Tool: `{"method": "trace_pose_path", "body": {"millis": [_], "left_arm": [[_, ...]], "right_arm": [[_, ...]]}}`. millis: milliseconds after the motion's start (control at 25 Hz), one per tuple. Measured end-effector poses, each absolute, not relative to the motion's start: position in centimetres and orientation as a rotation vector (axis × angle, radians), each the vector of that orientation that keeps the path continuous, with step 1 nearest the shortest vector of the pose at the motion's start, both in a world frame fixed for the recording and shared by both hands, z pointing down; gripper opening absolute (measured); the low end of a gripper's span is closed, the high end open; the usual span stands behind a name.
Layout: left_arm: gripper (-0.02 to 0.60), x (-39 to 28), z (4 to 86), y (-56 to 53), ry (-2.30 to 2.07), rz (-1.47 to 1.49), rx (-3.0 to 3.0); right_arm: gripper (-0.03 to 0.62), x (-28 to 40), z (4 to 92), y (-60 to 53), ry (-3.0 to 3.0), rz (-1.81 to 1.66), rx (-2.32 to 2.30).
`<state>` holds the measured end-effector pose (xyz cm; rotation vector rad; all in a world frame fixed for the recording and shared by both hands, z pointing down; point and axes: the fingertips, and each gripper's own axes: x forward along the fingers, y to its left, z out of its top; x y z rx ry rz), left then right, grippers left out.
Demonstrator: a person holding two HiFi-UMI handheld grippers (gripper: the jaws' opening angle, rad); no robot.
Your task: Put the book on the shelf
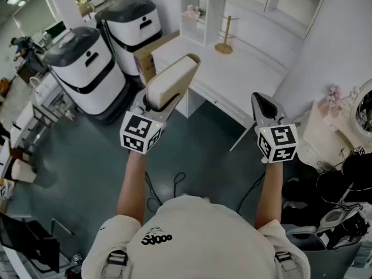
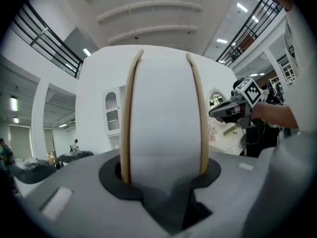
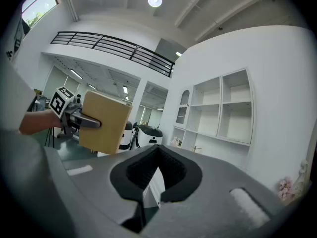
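A white desk carries a wooden stand beside the shelf.

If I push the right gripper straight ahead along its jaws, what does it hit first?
Most likely the white desk just ahead, with the shelf unit behind it, though depth is unclear. Nothing nearer shows in its path.

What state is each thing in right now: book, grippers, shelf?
book: closed, lifted in the air.
left gripper: shut on the book, across its covers.
right gripper: shut, holding nothing.
shelf: open-fronted, book not yet on it.
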<state>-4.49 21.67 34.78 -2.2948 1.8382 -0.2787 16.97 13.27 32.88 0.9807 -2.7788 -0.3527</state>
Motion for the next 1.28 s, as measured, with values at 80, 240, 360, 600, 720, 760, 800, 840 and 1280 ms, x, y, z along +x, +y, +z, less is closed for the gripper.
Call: {"method": "trace_pose_path", "body": {"millis": [80, 240, 360, 600, 720, 760, 800, 840, 1280], "left_arm": [[0.236, -4.5, 34.6, 22.0, 1.826, -0.283, -2.289], [0.236, -4.9, 34.8, 22.1, 1.821, -0.284, -2.29], [0.236, -5.6, 35.2, 21.9, 1.826, -0.286, -2.306], [0.236, -7.5, 36.7, 21.6, 1.823, -0.288, -2.336], [0.236, -8.8, 37.6, 21.3, 1.841, -0.282, -2.354], [0.236, -9.1, 37.9, 21.2, 1.846, -0.275, -2.363], [0.236, -9.4, 38.2, 21.0, 1.851, -0.268, -2.372], [0.236, -9.7, 38.5, 20.8, 1.854, -0.263, -2.379], [0.236, -12.1, 38.9, 14.4, 1.863, -0.268, -2.399]], "right_arm": [[0.002, 16.5, 33.0, 13.5, -2.783, -0.343, 0.967], [0.002, 15.9, 33.3, 13.8, -2.789, -0.323, 0.947], [0.002, 15.5, 32.9, 13.6, -2.829, -0.27, 0.962], [0.002, 14.2, 33.7, 12.8, -2.832, -0.208, 1.009], [0.0, 13.4, 34.0, 13.1, -2.832, -0.204, 1.012], [0.0, 13.2, 34.1, 13.1, -2.835, -0.193, 1.014], [0.0, 13.1, 34.2, 13.0, -2.838, -0.182, 1.018], [0.0, 13.0, 34.3, 12.8, -2.839, -0.173, 1.021], [0.002, 11.5, 34.8, 6.2, -2.841, -0.132, 1.066]]}}
